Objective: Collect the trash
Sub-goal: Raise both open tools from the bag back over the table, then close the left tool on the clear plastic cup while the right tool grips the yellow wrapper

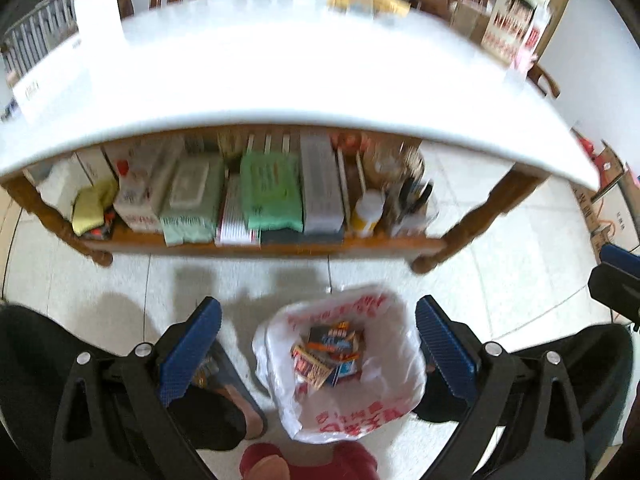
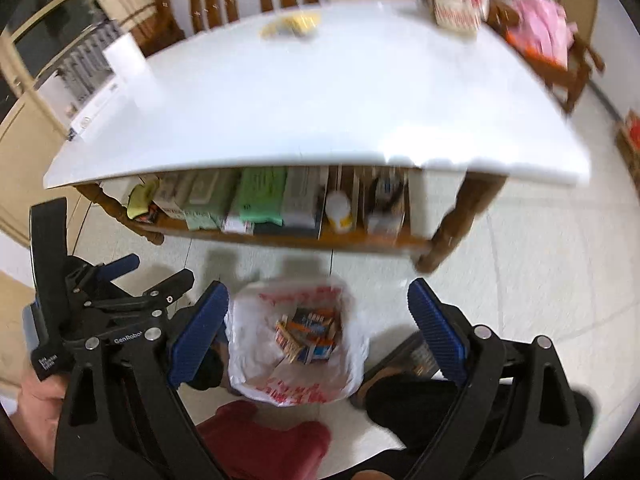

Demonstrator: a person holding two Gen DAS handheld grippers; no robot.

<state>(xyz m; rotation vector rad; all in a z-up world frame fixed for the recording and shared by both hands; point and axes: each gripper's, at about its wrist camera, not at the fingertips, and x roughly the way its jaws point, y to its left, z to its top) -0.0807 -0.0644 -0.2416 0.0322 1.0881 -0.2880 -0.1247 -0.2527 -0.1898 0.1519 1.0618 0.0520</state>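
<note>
- Trash already lies in the white plastic bag (image 1: 340, 364) on the floor, near the person's feet: several small colourful wrappers (image 1: 328, 352) sit at its bottom.
- Left gripper (image 1: 318, 344) hangs above the bag with its jaws wide apart and nothing between them; the right gripper (image 2: 318, 332) is the same, jaws apart and empty.
- Beyond the bag stands the table (image 1: 280, 80), white on top. One yellowish item (image 1: 368, 4) lies at its far edge, blurred, so I cannot tell if it is trash.
- A red-and-white box (image 1: 516, 20) stands at the far right corner of the table, and the shelf (image 1: 260, 240) under the table holds packs and bottles.
- Risks, in my judgement: the bag is soft and its rim stands free, so a gripper touching it may fold the mouth shut or tip it.
- The yellowish item is far, so a reach over the table may push it off the far edge.
- Both views are blurred, so aiming now may miss.
</note>
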